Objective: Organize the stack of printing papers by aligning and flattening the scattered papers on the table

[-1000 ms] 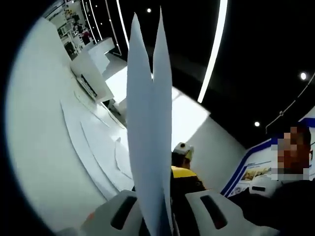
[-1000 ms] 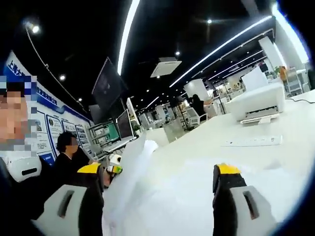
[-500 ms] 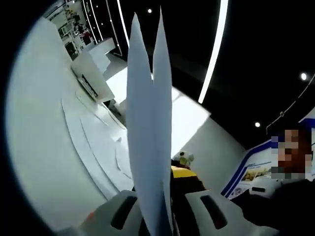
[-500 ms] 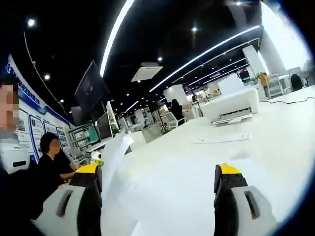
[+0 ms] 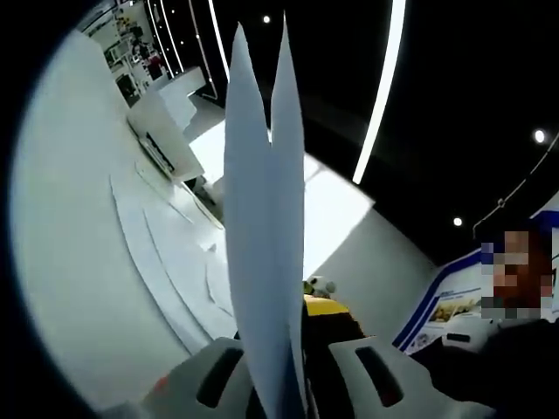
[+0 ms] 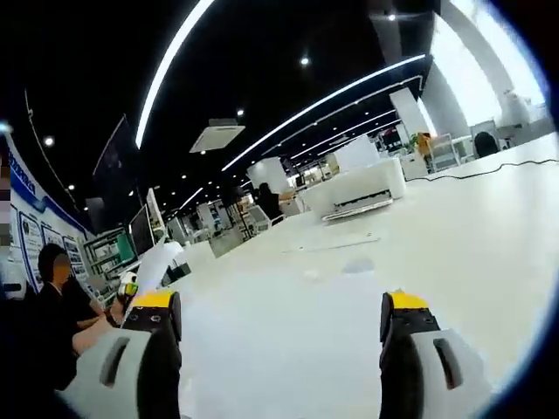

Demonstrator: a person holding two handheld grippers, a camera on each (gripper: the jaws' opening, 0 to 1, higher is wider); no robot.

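Upright, the papers [image 5: 265,227] sit pinched in the left gripper [image 5: 288,367]; right gripper [image 6: 278,340] gapes wide over table [image 6: 454,227].

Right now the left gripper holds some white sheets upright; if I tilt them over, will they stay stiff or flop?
The sheets look very thin and stand as two separate points, so they would probably bend and fan apart once tilted. The left gripper pinches only their lower edge, so the free tops may droop. They seem light; quick moves could make them flutter.
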